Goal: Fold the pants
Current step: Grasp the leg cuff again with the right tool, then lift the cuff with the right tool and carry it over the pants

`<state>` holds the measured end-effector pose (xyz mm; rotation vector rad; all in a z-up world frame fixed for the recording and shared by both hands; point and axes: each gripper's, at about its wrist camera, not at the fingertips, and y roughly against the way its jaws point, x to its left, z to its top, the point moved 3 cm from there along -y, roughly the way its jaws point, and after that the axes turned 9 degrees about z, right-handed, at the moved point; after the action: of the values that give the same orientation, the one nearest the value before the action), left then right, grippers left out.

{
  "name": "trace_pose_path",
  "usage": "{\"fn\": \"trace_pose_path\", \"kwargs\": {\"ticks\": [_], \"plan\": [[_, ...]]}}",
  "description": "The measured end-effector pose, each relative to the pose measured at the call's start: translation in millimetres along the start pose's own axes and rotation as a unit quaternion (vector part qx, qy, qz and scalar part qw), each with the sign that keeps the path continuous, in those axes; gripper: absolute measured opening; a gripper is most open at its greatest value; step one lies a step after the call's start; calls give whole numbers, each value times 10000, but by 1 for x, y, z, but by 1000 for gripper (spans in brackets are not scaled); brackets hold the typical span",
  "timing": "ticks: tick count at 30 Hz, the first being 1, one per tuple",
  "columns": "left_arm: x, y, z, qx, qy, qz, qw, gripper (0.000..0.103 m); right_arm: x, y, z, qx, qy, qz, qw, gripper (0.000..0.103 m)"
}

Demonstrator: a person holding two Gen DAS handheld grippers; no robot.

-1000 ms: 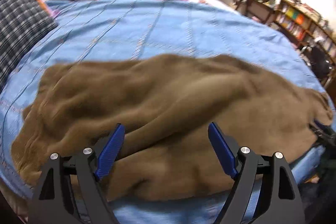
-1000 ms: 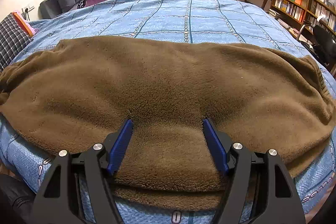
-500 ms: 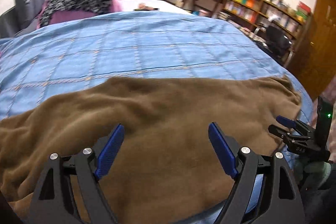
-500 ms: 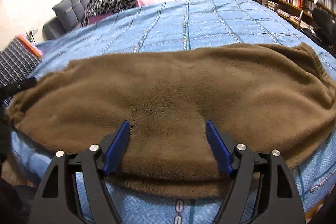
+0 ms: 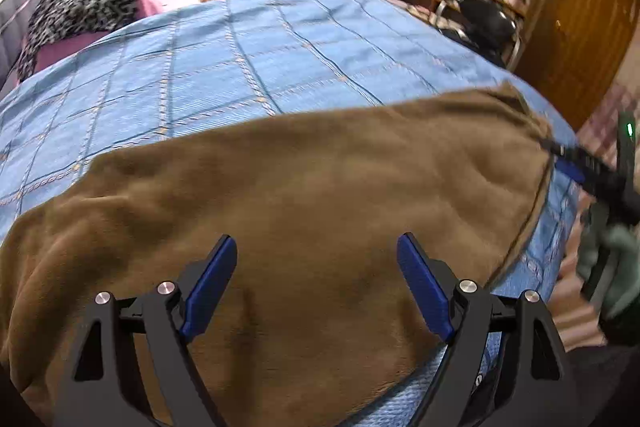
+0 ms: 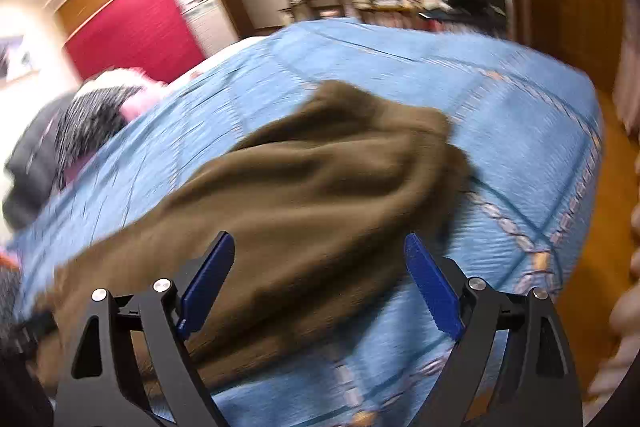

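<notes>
- Bed (image 5: 248,51): blue quilted cover with a stitched grid, filling most of both wrist views; it bears the garment.
- Pants (image 5: 304,195): brown fleece, lying flat along the near edge of the bed, from 9 o'clock to 2 o'clock in the left wrist view; one end reaches the bed's right-hand corner. In the right wrist view, blurred, that end bunches at 12 o'clock of the jaws.
- Left gripper (image 5: 316,267): jaws wide, empty, hovering over the cloth, blue pads apart from it.
- Right gripper (image 6: 318,267): jaws opening, nothing pinched; cloth beneath the left pad, bare cover beneath the right.
- Step, judged: garment spread out, both grippers between grips, moving toward the right-hand end.
- Next move, judged: each gripper must pinch an edge at that end, both layers together, then carry it across toward 9 o'clock.
</notes>
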<state>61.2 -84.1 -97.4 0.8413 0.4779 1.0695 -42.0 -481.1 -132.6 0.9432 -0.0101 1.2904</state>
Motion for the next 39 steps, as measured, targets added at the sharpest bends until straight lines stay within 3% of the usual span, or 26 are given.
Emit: {"fn": "trace_pose_path", "kwargs": {"ticks": [6,11,20,26,28,31,35,36,37,39], "plan": [[-13,-18,-12,291,-182,-40,9994,82,-33,-12,8,-8,-775,91,9970,89],[-13,-20,-15,329,-158,-78,9993,85,-23,-22,7,15,-618,120,9980,95],[-15,-25,-20,331,-195,-106,9992,87,-23,-33,18,-96,-799,439,9958,94],[-14,-24,-20,341,-155,-147,9992,87,-30,-38,16,-4,-676,416,9968,63],[-13,-24,-21,343,-159,-143,9992,87,-33,-36,16,51,-702,499,9963,43],[-13,-24,-20,352,-156,-151,9991,87,-34,-31,20,80,-727,634,9953,29],[-13,-23,-20,356,-145,-163,9991,87,-35,-23,26,44,-666,624,9958,29],[-13,-23,-20,356,-144,-162,9991,87,-38,-23,24,32,-671,513,9964,33],[-13,-23,-20,356,-145,-157,9991,87,-40,-25,23,38,-703,400,9967,46],[-13,-23,-20,354,-150,-156,9991,87,-43,-25,19,-12,-732,274,9969,51]]}}
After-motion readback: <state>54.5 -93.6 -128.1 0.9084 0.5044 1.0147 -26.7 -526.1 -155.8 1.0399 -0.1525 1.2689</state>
